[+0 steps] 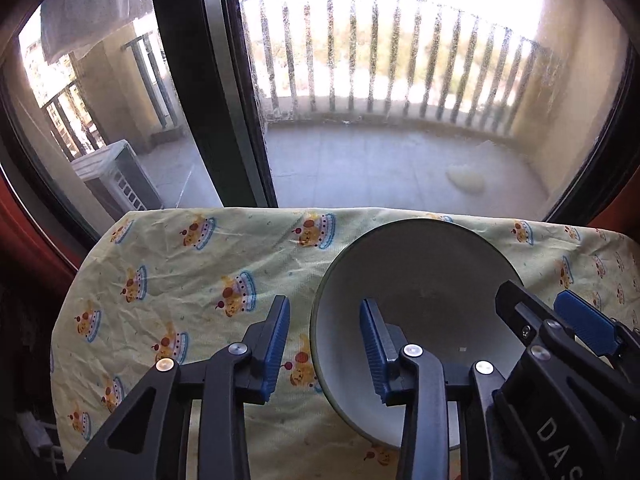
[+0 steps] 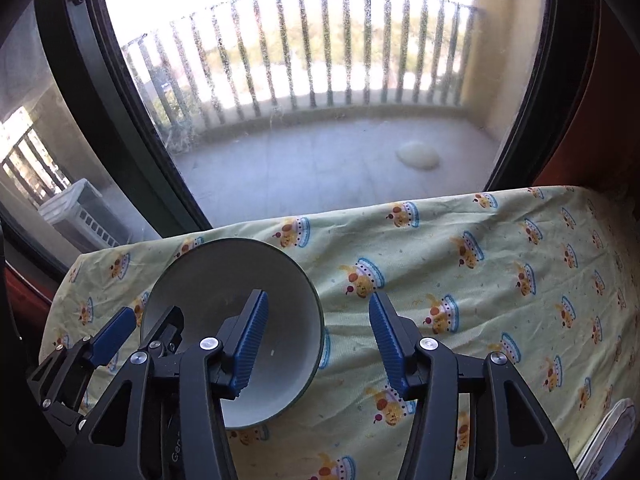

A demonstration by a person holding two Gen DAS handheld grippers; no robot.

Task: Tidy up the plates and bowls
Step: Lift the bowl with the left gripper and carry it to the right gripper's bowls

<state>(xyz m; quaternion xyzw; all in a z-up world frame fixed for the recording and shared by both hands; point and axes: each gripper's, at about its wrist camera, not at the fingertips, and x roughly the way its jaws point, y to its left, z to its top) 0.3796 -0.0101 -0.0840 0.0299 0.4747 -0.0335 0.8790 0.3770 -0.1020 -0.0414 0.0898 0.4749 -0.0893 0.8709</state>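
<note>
Left gripper (image 1: 325, 346) sits nearest the lens in the left wrist view, black arms with blue ribbed pads; its jaws stand apart with the near-left rim of the bowl (image 1: 420, 304) between them, one pad outside the rim over the cloth, the other inside the bowl; a clear gap shows on the outer side, so nothing is pinched; whether the inner pad touches the wall cannot be told. Bowl is round, pale grey-white inside with a darker rim, upright on the tablecloth (image 1: 180, 272), towards the right half of this view. Right gripper (image 2: 318, 338) nearest the lens in the right wrist view, same black and blue build; its jaws also parted, straddling the bowl (image 2: 208, 280) rim on the opposite side; left pad inside the bowl, right pad outside over the tablecloth (image 2: 500, 280); gap visible beside the outer pad, not gripping. Each gripper shows at the edge of the other's view, the right gripper (image 1: 552, 312) at the bowl's far-right rim, the left gripper (image 2: 140, 328) at lower left. Cloth is pale yellow, wrinkled, printed with small cartoon cakes, draped over the table edge. A patterned plate (image 2: 612, 436) peeks in at the lower right corner of the right wrist view, well apart from the bowl. Behind the table a large dusty window (image 1: 400, 100) with a dark frame (image 1: 224, 80); beyond it a balcony railing (image 2: 320, 52) and tiled floor; a white boxy unit (image 1: 116, 180) at left outside.
</note>
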